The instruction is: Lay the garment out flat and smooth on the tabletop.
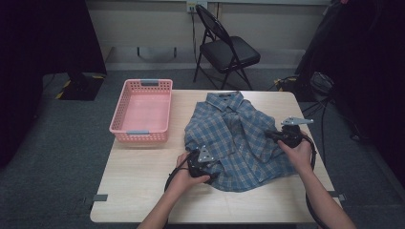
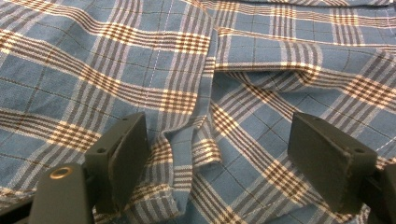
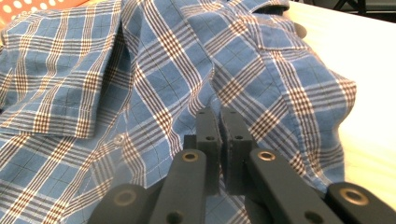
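Wood desk (image 1: 143, 191), pink basket (image 1: 142, 110) at its left, empty. Plaid shirt (image 1: 239, 138) lies rumpled mid-desk, unfolded. Left gripper (image 2: 215, 154) jaws spread over fabric; right gripper (image 3: 220, 140) jaws pressed together, prob pinching a shirt fold. Folding barely begun, I'd say

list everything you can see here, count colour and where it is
shirt: 1, blue plaid, spread rumpled on the middle and right of the table
basket: 1, pink, on the table's left, beside the shirt
table: 1, light wood
folding chair: 1, black, on the floor beyond the table
left gripper: 1, black, jaws open over a shirt fold, at its near left edge
right gripper: 1, black, jaws closed, at the shirt's right side
hands: 2, each holding a gripper
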A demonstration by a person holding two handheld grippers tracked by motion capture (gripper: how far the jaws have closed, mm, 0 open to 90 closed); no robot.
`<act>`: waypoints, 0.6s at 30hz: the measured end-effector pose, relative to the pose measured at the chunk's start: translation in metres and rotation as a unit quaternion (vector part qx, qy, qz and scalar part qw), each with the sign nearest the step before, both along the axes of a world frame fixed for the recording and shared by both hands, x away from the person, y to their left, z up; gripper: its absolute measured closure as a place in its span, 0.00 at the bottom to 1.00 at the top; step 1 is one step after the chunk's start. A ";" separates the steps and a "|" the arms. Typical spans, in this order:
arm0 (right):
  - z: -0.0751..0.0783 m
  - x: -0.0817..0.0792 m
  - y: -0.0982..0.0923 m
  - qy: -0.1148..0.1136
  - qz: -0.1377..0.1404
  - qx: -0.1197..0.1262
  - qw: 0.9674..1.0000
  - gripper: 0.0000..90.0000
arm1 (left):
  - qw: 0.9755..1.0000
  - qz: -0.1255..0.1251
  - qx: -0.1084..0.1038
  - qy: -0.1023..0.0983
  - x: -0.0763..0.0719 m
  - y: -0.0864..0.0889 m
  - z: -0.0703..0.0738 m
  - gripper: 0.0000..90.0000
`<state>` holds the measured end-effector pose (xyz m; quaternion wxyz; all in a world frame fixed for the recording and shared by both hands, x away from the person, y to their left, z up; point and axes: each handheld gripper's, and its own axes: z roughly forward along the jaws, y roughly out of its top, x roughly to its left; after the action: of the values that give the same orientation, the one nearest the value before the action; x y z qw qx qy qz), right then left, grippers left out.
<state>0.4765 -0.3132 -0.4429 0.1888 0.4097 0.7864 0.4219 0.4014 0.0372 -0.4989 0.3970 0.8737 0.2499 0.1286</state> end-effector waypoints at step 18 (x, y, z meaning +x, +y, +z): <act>0.051 0.001 -0.028 -0.029 -0.024 0.050 0.998 0.97 | 1.000 0.001 -0.001 0.000 0.000 0.000 0.000 0.22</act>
<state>0.4774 -0.3414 -0.3923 0.2006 0.4254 0.7483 0.4678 0.4012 0.0370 -0.4990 0.3975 0.8733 0.2506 0.1285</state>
